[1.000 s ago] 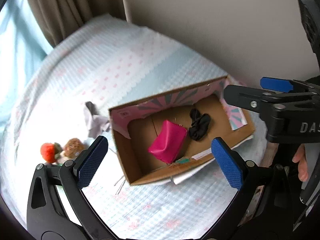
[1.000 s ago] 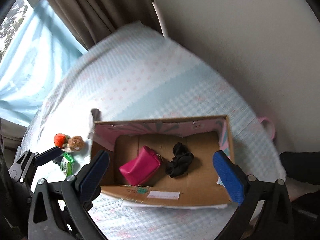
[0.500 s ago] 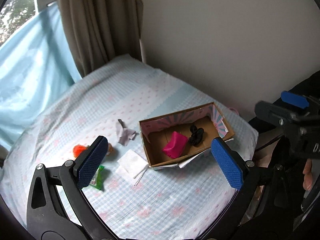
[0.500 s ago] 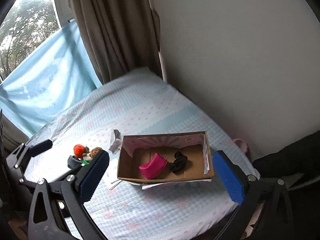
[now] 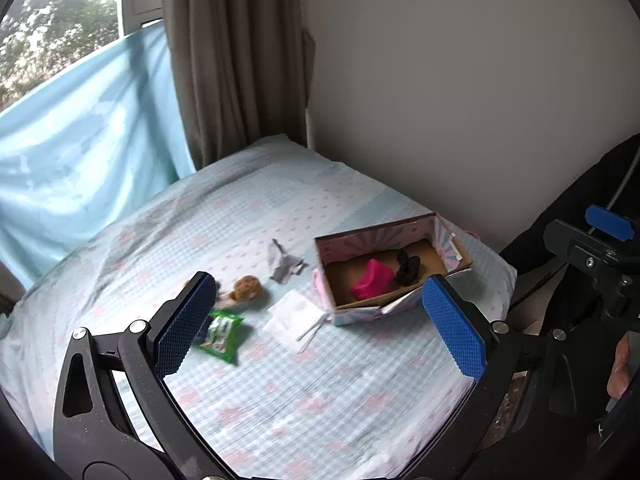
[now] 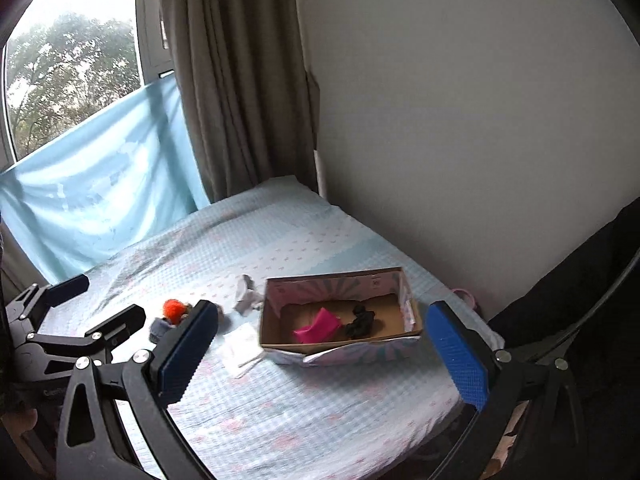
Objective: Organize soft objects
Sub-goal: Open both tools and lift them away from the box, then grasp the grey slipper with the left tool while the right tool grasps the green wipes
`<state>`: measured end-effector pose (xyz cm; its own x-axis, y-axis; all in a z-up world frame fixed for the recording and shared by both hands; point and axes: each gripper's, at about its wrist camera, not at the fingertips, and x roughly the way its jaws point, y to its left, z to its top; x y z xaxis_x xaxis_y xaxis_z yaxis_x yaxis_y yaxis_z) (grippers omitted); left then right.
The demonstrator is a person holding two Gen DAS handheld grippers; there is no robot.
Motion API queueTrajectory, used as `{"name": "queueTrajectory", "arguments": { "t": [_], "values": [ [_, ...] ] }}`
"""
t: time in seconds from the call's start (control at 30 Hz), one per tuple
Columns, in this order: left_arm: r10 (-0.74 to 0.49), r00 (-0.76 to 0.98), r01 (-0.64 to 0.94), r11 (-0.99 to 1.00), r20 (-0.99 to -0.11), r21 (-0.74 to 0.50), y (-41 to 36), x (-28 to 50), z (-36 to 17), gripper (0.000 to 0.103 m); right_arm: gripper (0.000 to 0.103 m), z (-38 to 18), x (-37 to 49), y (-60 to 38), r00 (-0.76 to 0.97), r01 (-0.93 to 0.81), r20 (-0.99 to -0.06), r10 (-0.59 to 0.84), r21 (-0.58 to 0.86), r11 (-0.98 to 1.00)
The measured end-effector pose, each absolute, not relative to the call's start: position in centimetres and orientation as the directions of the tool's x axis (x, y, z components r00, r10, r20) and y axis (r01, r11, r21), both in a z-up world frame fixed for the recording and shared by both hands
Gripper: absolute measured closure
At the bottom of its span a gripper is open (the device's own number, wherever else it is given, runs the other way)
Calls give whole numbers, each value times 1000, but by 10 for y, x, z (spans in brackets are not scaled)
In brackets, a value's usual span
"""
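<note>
Both tongs point(image 5: 320, 320) agape, box point(image 5: 400, 300) beyond

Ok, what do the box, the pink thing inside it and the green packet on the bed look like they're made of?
The box looks like cardboard: bare brown inside, with a matte printed pink and blue pattern on its walls. The pink pouch seems to be soft fabric or faux leather, since it slumps, though its finish is too small to tell. The green packet looks like thin plastic film, printed and slightly glossy.

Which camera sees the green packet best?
The left wrist view: the green packet lies in plain sight on the bedsheet, beside the left gripper. In the right wrist view, I cannot find it; gripper fingers cover that spot.
</note>
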<state>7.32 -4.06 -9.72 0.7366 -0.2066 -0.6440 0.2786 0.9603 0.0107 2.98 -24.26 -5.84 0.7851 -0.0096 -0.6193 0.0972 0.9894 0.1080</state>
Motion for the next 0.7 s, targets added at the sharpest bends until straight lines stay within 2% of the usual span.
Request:
{"name": "queueTrajectory", "arguments": {
  "t": [0.37,0.53,0.7],
  "values": [
    [-145,733,184,983,-665,-11,70,63,-112,0,0,-74,20,-158,791,45,-610,54,146,988],
    [-98,717,135,991,-690,0,122,83,-127,0,0,-94,38,-115,770,-7,-628,111,166,986],
    [-91,663,92,995,-743,-40,167,123,-159,0,0,-126,73,-75,733,-47,-659,169,199,979]
  ]
}}
